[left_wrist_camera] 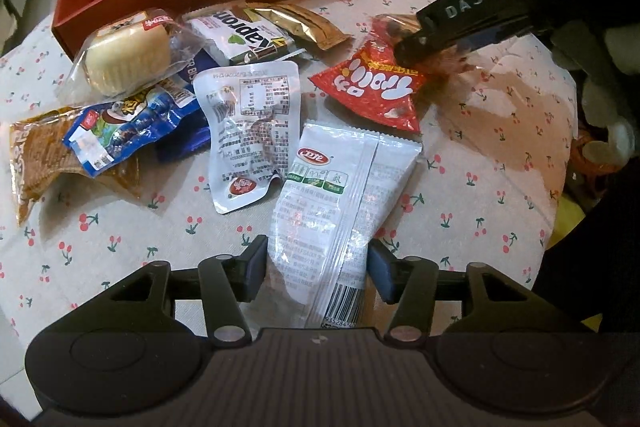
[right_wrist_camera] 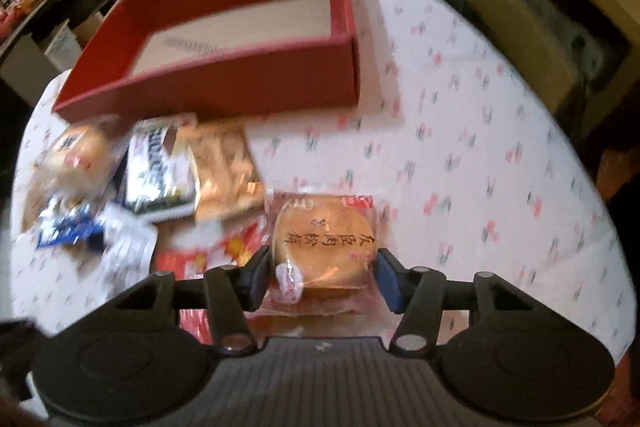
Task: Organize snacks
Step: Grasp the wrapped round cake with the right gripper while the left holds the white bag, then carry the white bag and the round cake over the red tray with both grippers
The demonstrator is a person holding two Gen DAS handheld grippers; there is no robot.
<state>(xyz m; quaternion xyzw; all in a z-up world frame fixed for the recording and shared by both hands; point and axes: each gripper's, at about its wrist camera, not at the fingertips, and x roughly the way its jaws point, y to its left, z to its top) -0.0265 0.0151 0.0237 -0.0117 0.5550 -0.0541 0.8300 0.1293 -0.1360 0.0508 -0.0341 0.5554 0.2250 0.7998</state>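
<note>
Two grippers work the loose snack pile on your cherry-print tablecloth [left_wrist_camera: 460,227]. Your right gripper [right_wrist_camera: 322,273] has its jaws wide, set on either side of the round golden pastry in clear wrapper [right_wrist_camera: 324,247]; whether the pads touch it cannot be told. Your left gripper [left_wrist_camera: 318,269] likewise stands open around the white printed foil pouch [left_wrist_camera: 340,203], apparently without clamping. The open red cardboard box [right_wrist_camera: 224,87] lies at 12 o'clock, empty, probably the destination. Other packets cluster toward 10 o'clock.
</note>
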